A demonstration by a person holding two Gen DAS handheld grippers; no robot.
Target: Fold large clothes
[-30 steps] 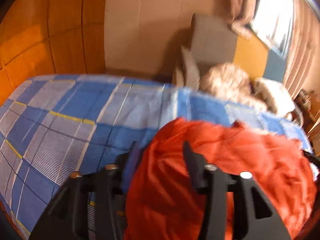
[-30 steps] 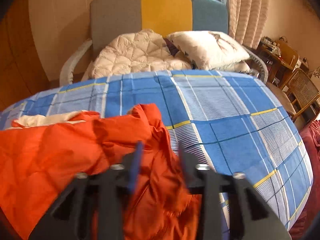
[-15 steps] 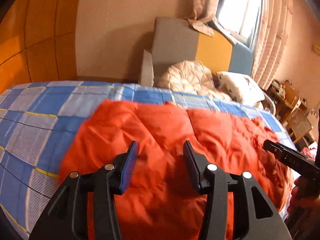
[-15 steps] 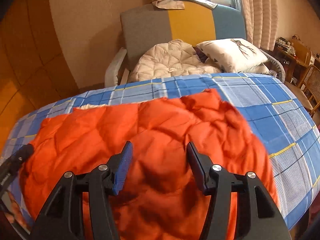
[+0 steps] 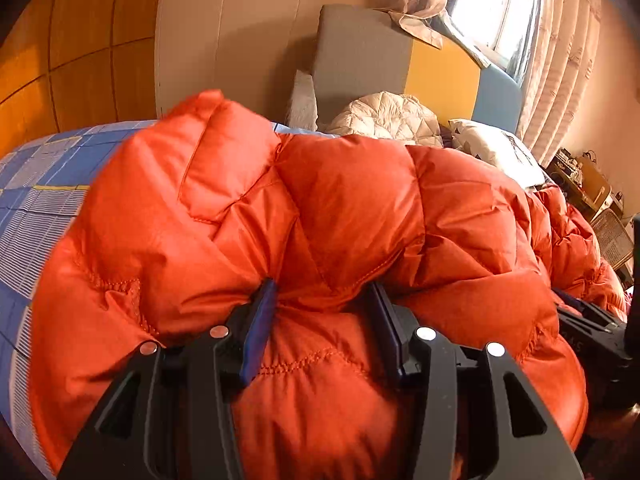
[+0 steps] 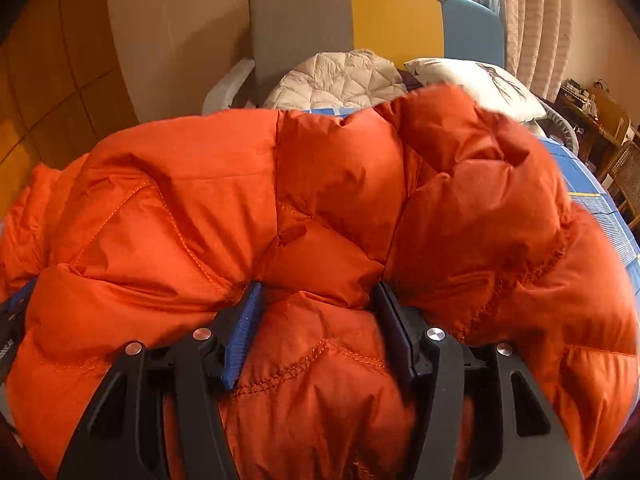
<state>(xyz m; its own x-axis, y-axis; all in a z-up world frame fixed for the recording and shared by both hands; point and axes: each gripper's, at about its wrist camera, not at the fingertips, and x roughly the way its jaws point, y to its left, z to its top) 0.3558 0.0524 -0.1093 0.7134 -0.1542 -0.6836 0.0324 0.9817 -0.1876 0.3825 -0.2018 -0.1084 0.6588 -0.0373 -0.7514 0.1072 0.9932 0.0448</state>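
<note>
Scene: we are working at a bed spread with a blue plaid sheet (image 5: 36, 208), both handheld tongs pointing down at a bulky garment.
Garment: an orange quilted down jacket (image 5: 344, 208) is lying bunched across the sheet, filling most of both wrist views, its puffed panels heaped toward the far side.
Left gripper (image 5: 324, 300): we are pinching a thick roll of the jacket's near edge; the blue-padded fingers (image 5: 258, 328) are pressing into the padding on either side, held partway apart by the bulk.
Right gripper (image 6: 318, 300): we are clamping another fold of the same near edge, its fingers (image 6: 244, 328) sinking into the orange fabric, also propped partly apart by the stuffing.
Spacing: the two grips are sitting side by side along the hem; the right tool is showing at the right edge of the left wrist view, and the left tool at the left edge of the right wrist view.
Backdrop: an armchair (image 6: 304, 28) in grey, yellow and blue panels is standing beyond the bed, carrying a cream quilted jacket (image 6: 340, 80) and a white pillow (image 6: 480, 84); curtains (image 5: 560, 60) are hanging by a bright window.
</note>
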